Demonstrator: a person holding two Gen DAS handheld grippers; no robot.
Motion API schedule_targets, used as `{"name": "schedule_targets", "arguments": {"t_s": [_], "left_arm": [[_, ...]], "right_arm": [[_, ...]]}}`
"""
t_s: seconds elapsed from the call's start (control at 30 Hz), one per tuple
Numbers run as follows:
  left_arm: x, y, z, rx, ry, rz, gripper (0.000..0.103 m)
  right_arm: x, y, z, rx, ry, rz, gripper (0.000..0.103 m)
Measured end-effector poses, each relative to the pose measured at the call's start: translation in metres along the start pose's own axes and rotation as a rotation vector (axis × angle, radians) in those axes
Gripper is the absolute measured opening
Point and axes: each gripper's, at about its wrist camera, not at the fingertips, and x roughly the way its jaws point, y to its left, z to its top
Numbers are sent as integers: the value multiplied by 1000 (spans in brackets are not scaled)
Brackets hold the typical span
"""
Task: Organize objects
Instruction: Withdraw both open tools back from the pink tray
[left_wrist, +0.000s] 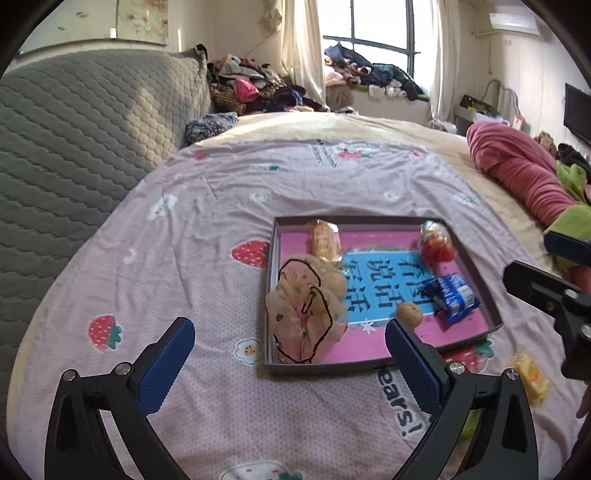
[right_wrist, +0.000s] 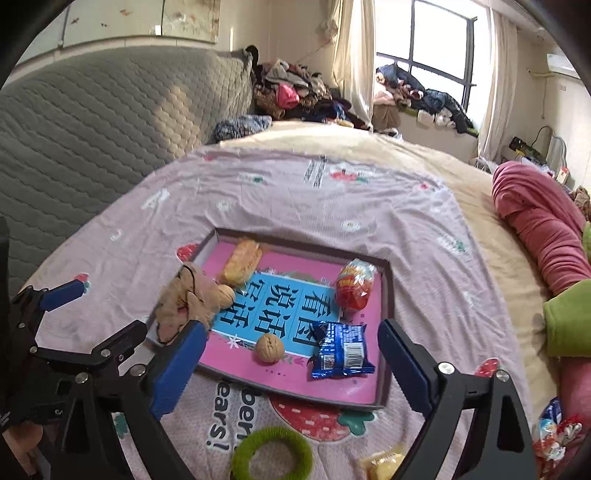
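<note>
On the bed, over a pink sheet (left_wrist: 207, 229) printed with strawberries, lies a shallow box lid (left_wrist: 491, 295) that serves as a tray, with a pink and blue picture inside. Several small things are in it: a beige scrunchie (left_wrist: 306, 314) with a dark cord at the near left corner, partly over the rim; a long packet of biscuits (left_wrist: 325, 240) at the far left; a red snack bag (left_wrist: 436, 240) at the far right; a blue wrapped snack (right_wrist: 341, 350) at the near right; and a walnut (right_wrist: 270, 349) just beside the blue snack. A second walnut (right_wrist: 225, 295) touches the scrunchie.

The left tongs (left_wrist: 290, 363) hang above the near left corner of the tray, their blue pads wide apart, with nothing between them. The right tongs (right_wrist: 291, 363) are also spread wide and empty, above the near edge of the tray; the walnut and the blue snack show between their pads, but below them and not touched.

Outside the tray, on the sheet near the right tongs, lie a green hair ring (right_wrist: 271, 454), a yellow wrapped sweet (right_wrist: 382, 461) and some more snack packets (right_wrist: 554, 432) at the far right edge. A folded red blanket (left_wrist: 517, 170) lies on the right side of the bed.
</note>
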Motion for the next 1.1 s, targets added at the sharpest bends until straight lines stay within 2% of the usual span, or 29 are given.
{"name": "schedule_targets", "arguments": {"t_s": [0.27, 0.73, 1.1], "left_arm": [[-54, -10, 10, 2, -58, -6, 103], [-149, -40, 7, 40, -163, -10, 103], [-197, -58, -7, 62, -207, -19, 103]], "right_arm": [[-62, -5, 0, 3, -68, -14, 100], [-164, -9, -17, -14, -162, -38, 102], [-215, -14, -33, -16, -208, -65, 102]]}}
